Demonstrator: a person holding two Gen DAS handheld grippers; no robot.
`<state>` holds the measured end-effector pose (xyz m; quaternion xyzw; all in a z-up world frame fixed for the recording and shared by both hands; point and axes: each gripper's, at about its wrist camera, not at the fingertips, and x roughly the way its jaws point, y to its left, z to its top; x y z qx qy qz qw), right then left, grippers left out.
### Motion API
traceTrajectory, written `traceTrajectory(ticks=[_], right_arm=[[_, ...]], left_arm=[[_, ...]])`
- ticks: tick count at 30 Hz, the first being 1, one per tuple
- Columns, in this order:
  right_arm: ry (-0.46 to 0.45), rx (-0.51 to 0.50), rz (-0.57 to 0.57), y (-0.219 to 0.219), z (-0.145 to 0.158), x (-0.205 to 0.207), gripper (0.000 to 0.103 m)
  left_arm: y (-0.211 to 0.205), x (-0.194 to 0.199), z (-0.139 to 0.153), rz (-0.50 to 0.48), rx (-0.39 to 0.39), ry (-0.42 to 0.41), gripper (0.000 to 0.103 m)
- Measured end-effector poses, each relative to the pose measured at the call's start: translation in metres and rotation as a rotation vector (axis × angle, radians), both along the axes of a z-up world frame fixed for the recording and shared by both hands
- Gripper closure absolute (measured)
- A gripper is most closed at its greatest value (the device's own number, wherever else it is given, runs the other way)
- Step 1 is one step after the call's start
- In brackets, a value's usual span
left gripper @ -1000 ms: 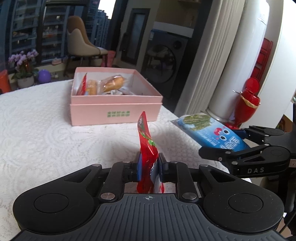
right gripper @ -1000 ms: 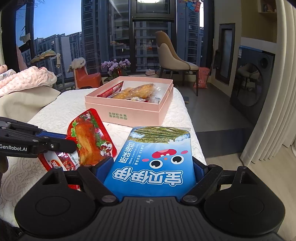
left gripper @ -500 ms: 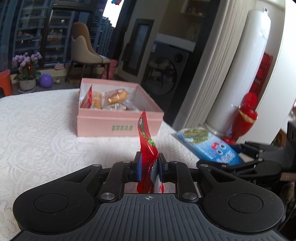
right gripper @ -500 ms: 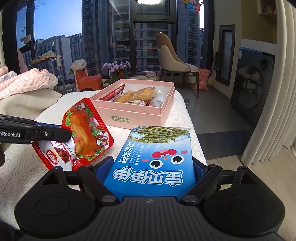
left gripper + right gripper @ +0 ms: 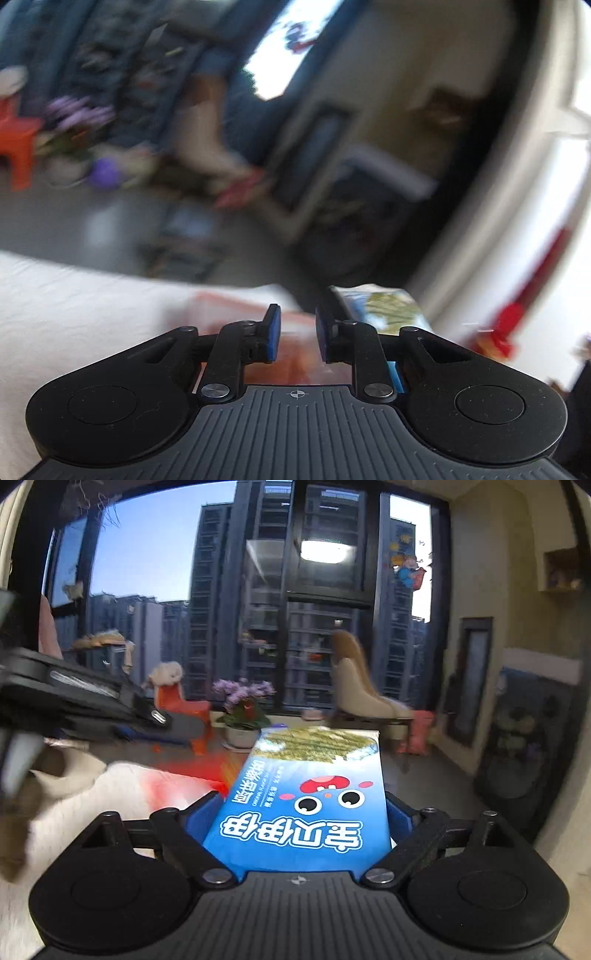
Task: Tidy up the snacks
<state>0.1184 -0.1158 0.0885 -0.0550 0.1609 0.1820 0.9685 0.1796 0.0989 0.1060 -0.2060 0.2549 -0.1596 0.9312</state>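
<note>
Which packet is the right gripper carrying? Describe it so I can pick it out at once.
Start in the right wrist view at the big window with the tower blocks and come down to the right gripper at the bottom. The blue snack packet lies flat between its opening jaws. It alone is bright blue, with a red cartoon face, googly eyes, white lettering and green sticks pictured at its far end.

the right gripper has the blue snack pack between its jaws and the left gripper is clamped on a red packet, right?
Not quite. The left gripper has no red packet between its pads; its jaws are opening with an empty gap, as the left wrist view shows. The right gripper does have the blue snack pack between its jaws.
</note>
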Motion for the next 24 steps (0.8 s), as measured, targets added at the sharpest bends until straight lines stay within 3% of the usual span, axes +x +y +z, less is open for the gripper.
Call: traceTrajectory(ticks=[3, 6, 9, 13, 16, 21, 24], right_arm=[[0.167, -0.026, 0.024, 0.014, -0.023, 0.051, 0.012], [0.213, -0.053, -0.021, 0.015, -0.041, 0.058, 0.012], [0.202, -0.027, -0.028, 0.005, -0.045, 0.039, 0.012], [0.186, 0.003, -0.05, -0.003, -0.044, 0.0, 0.012], [0.2, -0.003, -0.093, -0.007, -0.049, -0.033, 0.012], [0.332, -0.054, -0.148, -0.004, -0.075, -0.068, 0.012], [0.384, -0.113, -0.177, 0.0, -0.096, -0.076, 0.012]], left_arm=[[0.005, 0.01, -0.019, 0.03, 0.04, 0.058, 0.079], [0.006, -0.008, -0.028, 0.057, 0.084, 0.079, 0.079], [-0.003, -0.035, -0.034, 0.057, 0.172, 0.071, 0.079], [-0.028, -0.08, -0.044, -0.065, 0.346, 0.031, 0.079], [-0.046, -0.104, -0.064, -0.123, 0.479, 0.113, 0.078], [-0.051, -0.147, -0.099, -0.068, 0.482, 0.207, 0.078], [-0.058, -0.168, -0.109, -0.017, 0.478, 0.151, 0.076]])
